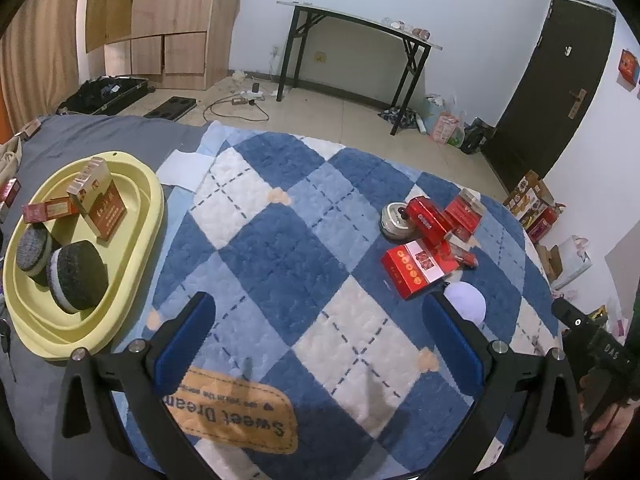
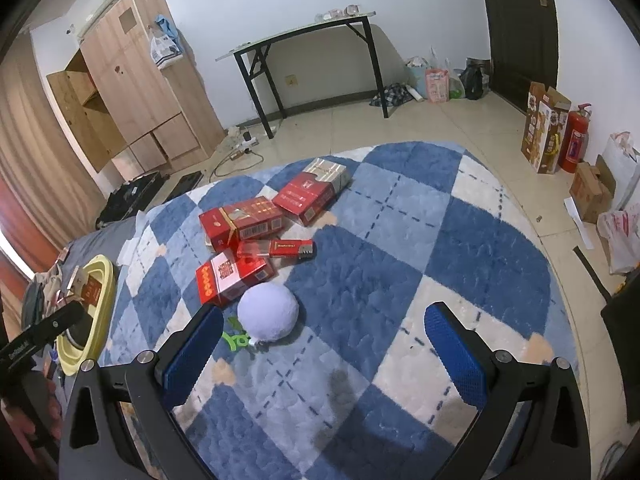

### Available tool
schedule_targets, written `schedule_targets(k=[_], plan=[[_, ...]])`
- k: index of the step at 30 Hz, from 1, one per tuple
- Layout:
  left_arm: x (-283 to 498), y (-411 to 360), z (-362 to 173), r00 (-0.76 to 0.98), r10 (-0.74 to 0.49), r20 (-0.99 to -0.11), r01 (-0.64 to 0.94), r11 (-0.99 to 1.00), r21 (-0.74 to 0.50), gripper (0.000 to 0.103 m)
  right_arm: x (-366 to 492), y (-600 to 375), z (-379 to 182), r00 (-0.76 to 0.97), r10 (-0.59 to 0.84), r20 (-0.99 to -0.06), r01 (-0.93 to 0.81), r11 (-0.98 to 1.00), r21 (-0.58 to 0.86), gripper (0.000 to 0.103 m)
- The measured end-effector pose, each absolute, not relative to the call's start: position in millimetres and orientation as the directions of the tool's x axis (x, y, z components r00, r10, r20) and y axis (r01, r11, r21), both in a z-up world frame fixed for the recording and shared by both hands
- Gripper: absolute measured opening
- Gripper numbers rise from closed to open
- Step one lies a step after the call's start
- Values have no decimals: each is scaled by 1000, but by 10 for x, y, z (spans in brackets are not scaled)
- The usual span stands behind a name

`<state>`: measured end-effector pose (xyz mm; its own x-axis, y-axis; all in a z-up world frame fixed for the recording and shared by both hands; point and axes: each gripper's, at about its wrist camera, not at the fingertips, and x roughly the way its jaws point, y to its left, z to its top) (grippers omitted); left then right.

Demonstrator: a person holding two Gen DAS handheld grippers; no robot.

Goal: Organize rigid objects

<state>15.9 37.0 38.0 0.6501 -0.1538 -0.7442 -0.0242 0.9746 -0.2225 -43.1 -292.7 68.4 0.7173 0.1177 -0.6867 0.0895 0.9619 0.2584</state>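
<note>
A yellow oval tray (image 1: 132, 264) at the left of the blue checked blanket (image 1: 280, 264) holds two round dark pads (image 1: 80, 276) and several red-brown boxes (image 1: 106, 212). A pile of red boxes (image 1: 418, 266) lies at the right with a round metal tin (image 1: 394, 220). In the right wrist view the red boxes (image 2: 240, 222), a red lighter (image 2: 280, 249) and a pale fluffy ball (image 2: 267, 312) lie ahead. My left gripper (image 1: 320, 312) is open and empty above the blanket. My right gripper (image 2: 324, 324) is open and empty, its left finger beside the ball.
The blanket covers a bed with grey sheet (image 1: 100, 136). Beyond are a tiled floor, a black folding table (image 1: 352, 40), a wooden wardrobe (image 1: 160, 20) and a dark door (image 1: 560, 80). A fire extinguisher (image 2: 574, 140) and cartons (image 2: 544, 128) stand right. The tray also shows in the right wrist view (image 2: 106, 292).
</note>
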Motion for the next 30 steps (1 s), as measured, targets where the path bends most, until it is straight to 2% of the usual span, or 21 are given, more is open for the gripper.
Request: schedule_targets(k=[30], plan=[[236,292,302,629,-188,-754,-6,969,-246,103,-296,-2818,559,705,140,-696,43,970,238,103]])
